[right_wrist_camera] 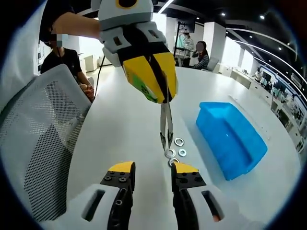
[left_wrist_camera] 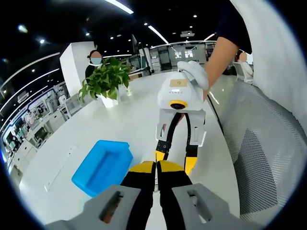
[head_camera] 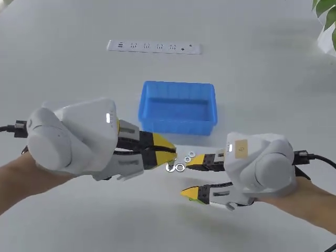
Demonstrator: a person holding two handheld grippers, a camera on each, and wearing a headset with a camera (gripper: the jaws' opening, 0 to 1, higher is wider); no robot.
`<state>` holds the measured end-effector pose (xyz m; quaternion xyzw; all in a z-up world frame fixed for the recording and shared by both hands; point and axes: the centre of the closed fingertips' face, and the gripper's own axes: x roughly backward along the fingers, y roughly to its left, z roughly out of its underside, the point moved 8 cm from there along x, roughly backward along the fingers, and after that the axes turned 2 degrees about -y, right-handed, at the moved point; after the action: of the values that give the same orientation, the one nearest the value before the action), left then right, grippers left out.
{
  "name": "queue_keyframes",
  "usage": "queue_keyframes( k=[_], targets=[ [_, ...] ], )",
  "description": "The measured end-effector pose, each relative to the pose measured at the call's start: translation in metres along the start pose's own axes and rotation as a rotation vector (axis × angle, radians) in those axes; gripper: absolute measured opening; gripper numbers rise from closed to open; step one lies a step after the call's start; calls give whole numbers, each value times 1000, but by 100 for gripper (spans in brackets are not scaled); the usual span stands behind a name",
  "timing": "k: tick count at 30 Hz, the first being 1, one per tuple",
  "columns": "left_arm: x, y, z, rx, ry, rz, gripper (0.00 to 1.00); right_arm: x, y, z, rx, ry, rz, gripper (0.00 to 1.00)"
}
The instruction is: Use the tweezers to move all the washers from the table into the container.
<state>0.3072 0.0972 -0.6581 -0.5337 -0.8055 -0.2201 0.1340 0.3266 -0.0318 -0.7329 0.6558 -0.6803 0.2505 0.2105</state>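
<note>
A small cluster of metal washers (head_camera: 184,161) (right_wrist_camera: 178,149) lies on the white table in front of the blue container (head_camera: 177,107) (left_wrist_camera: 103,165) (right_wrist_camera: 230,139). My left gripper (head_camera: 172,152) (left_wrist_camera: 157,166) is shut on silver tweezers (right_wrist_camera: 166,123) (head_camera: 169,166). The tweezers point down, with their tips right by the nearest washer (right_wrist_camera: 170,153). No washer shows between the tips. My right gripper (head_camera: 187,178) (right_wrist_camera: 152,167) stands open just to the right of the washers and faces the left one, with nothing between its jaws.
A white power strip (head_camera: 154,47) lies beyond the container. A potted plant (head_camera: 328,16) (left_wrist_camera: 105,81) stands at the table's far right corner. A mesh office chair (right_wrist_camera: 43,139) (left_wrist_camera: 268,153) sits by the near edge. People stand in the background.
</note>
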Motion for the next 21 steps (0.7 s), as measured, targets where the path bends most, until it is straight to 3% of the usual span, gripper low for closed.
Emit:
queue_keyframes(
  k=[10, 21],
  targets=[
    [-7, 1, 6, 0, 23, 19, 5, 0, 0, 2, -17, -1, 0, 32],
    [-6, 4, 6, 63, 16, 51, 5, 2, 1, -2, -27, -4, 2, 32]
  ],
)
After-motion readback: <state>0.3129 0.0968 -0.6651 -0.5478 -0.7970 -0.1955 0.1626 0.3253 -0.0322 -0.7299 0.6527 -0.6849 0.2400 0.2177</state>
